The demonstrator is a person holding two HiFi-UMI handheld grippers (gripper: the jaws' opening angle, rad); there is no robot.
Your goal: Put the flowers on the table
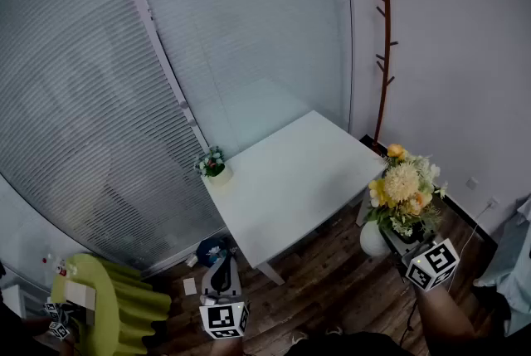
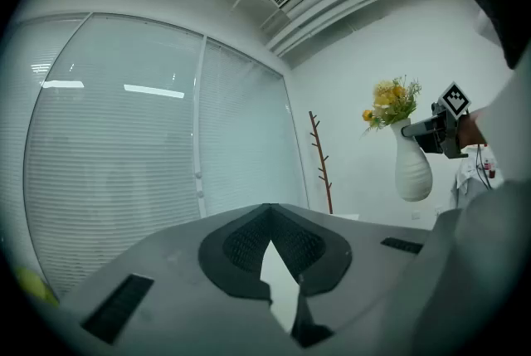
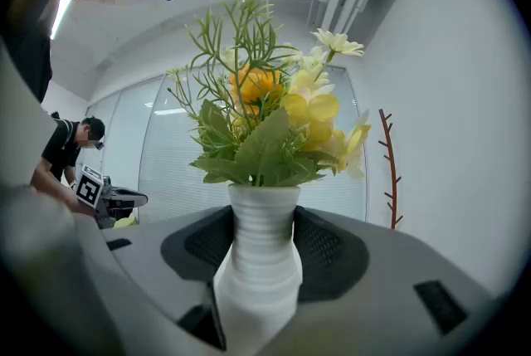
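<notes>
Head view: white rectangular table, with one small green potted plant at its left corner. Right gripper holds a white ribbed ceramic vase of yellow and cream flowers in the air off the table's right edge, above the dark wooden floor. Left gripper hangs low, just off the table's near corner.
Left gripper view: fingers together, nothing between them.
Right gripper view: fingers clamped on the vase's neck; vase upright.
</notes>
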